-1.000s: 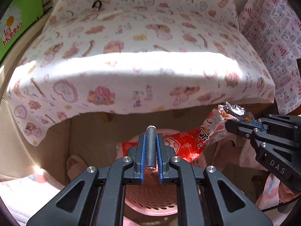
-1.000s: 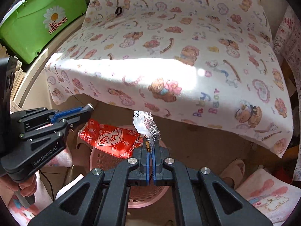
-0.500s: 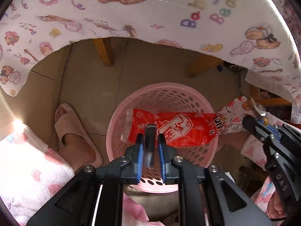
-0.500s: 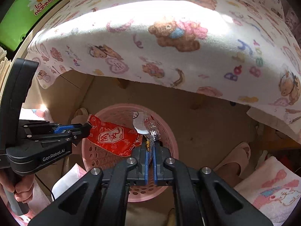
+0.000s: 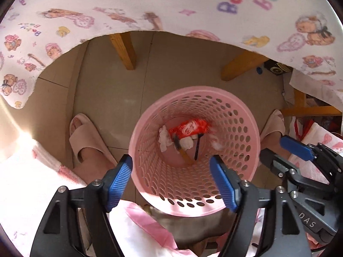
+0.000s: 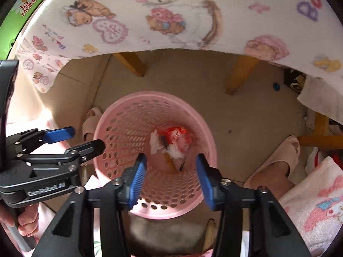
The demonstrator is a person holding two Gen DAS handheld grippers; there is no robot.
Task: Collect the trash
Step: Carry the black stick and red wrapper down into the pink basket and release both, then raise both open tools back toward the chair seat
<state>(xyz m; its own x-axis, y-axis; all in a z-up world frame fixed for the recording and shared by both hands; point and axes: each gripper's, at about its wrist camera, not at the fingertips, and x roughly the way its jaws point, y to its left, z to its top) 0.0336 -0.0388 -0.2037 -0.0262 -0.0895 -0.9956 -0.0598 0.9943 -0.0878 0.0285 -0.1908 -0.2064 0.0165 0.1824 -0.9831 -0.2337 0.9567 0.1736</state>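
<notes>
Left gripper (image 5: pixel 170 178) hangs over the near rim of the pink perforated waste basket (image 5: pixel 246 141), fingers spread wide and carrying nothing. Down at the bottom of the basket lies the trash: crumpled white tissue (image 5: pixel 164 138) on the left, a red snack wrapper (image 5: pixel 188 127) toward the far side with white lettering, blurred here, and a dark stick-like piece (image 5: pixel 197 147) nearer, too small to name. By the look of it this is all feather-light stuff; the wrapper is likely thin, slick film, best pinched at a crimped end, the tissue soft enough to take anywhere. The basket looks like light, stiff plastic, and its rim is the obvious place to take hold. On the right, the right gripper (image 6: pixel 170 177) also hovers above the basket (image 6: pixel 103 128), fingers wide apart and empty. Beige slippers (image 5: pixel 82 139) flank the basket on the tiled floor, under a bear-print cloth (image 5: pixel 171 6).
</notes>
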